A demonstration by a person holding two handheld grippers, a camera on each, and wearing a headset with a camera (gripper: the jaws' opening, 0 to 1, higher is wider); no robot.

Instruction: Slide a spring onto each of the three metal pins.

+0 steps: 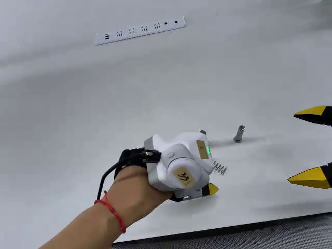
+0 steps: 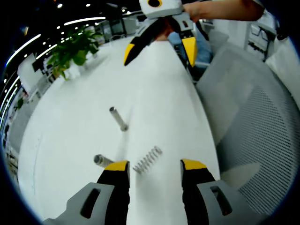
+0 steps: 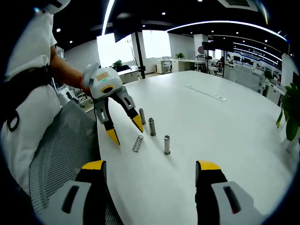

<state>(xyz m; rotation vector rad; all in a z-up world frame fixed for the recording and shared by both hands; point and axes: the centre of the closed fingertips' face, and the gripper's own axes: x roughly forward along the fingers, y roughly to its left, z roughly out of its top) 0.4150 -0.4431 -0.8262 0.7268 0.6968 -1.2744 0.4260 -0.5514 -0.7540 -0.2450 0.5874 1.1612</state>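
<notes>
A coiled spring [image 2: 147, 160] is lying flat between the wide-parted, empty jaws of the left gripper [image 2: 154, 164] — the right gripper [image 3: 151, 165] is gaping, holding nothing, a bare upright pin [image 3: 166, 144] ahead.

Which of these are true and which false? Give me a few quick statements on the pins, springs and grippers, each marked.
1. The left gripper and the right gripper are both open. True.
2. The right gripper holds a spring. False: its jaws are empty.
3. A loose spring lies on the table, ungripped, just ahead of the left gripper's jaws. True.
4. All three pins carry springs. False: the bare pin has none; the other two do.
</notes>
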